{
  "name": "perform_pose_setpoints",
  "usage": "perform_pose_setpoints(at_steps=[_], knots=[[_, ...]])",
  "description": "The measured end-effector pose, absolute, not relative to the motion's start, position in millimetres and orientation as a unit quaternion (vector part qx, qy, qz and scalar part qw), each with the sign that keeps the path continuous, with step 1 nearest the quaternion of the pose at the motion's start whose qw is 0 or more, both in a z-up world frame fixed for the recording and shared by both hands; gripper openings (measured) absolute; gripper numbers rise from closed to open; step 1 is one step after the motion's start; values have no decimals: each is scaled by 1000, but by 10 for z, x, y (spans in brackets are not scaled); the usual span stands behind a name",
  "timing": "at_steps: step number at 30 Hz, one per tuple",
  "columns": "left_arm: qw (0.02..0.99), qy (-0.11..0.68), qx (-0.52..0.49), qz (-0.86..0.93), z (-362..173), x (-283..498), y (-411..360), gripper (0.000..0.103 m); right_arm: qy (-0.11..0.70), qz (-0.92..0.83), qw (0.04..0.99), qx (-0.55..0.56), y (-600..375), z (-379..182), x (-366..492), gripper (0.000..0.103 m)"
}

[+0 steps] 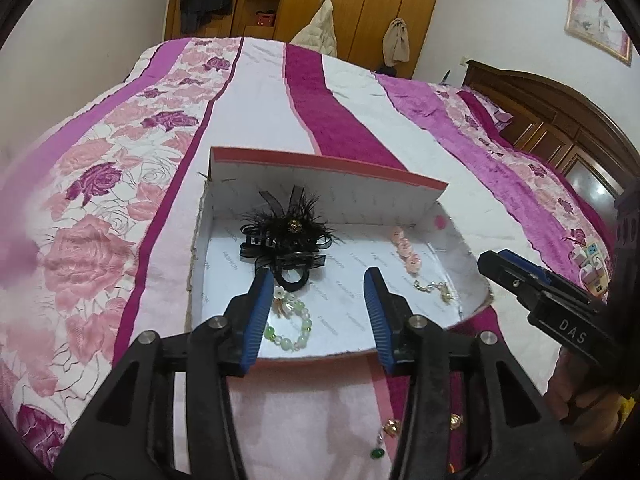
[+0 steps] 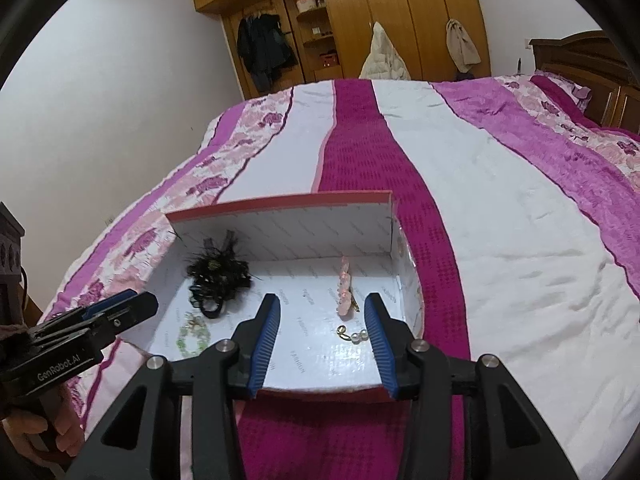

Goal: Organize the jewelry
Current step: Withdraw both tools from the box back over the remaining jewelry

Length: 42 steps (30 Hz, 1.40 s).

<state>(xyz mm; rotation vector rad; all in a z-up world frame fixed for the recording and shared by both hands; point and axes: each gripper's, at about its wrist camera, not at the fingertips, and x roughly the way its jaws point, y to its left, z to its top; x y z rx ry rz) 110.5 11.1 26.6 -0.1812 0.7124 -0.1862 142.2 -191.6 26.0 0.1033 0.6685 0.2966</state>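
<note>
A shallow white box [image 1: 352, 320] with a red rim lies on the bed; it also shows in the right wrist view [image 2: 304, 364]. Inside lie a black feathered hair clip [image 1: 286, 240] [image 2: 218, 274], a green bead bracelet [image 1: 294, 322] [image 2: 194, 336], a pink flower clip [image 1: 408, 252] [image 2: 345, 292] and gold pearl earrings [image 1: 434, 290] [image 2: 354, 334]. Gold earrings [image 1: 392, 427] and a green pendant [image 1: 376, 454] lie on the cover in front of the box. My left gripper [image 1: 318, 300] is open and empty above the box's near edge. My right gripper [image 2: 322, 322] is open and empty over the box's right part.
The box sits on a pink, magenta and white bedcover [image 2: 480, 200]. A wooden headboard [image 1: 560, 128] stands at the right and a wardrobe [image 2: 360, 20] at the back. Small coloured items [image 1: 592, 264] lie on the bed at the far right.
</note>
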Motion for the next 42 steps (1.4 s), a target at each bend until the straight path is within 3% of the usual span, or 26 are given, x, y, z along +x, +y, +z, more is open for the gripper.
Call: perform_pose_setpoints(at_steps=[17,42], knots=[[929,347,-75,-104,487,662,95,41,305,136,939,79,-2156,550,846,48],[899,416,-25,-138,-16,336,-309,41,347,113,928,67,-2477,155,348,48]])
